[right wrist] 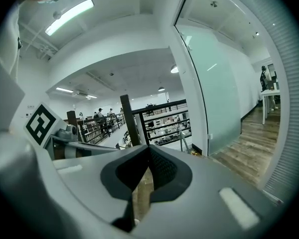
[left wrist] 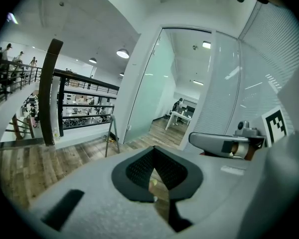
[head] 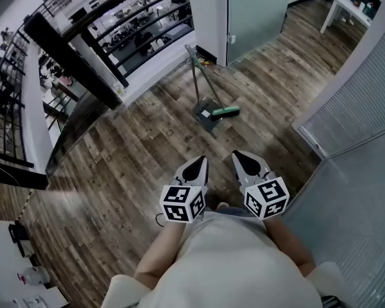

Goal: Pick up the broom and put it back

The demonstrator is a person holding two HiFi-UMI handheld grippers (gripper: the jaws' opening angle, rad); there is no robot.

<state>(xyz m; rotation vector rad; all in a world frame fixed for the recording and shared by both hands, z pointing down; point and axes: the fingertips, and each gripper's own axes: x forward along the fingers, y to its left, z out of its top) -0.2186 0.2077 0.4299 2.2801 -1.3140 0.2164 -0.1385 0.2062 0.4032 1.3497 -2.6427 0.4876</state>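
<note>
- Green-bristled, grey-handled broom [head: 221,113] is spotted at the grey dustpan [head: 204,114]: likely light and stiff, mid-handle grip favoured.
- Left gripper [head: 200,162] and right gripper [head: 237,156], well short of the dustpan, are closed, empty.

Two tools are showing: one left tool [head: 202,160] and one right tool [head: 237,154]. One broom [head: 221,112] and one dustpan [head: 205,115] are lying on the floor [head: 147,146]. One white table [head: 342,4] is standing far off.
</note>
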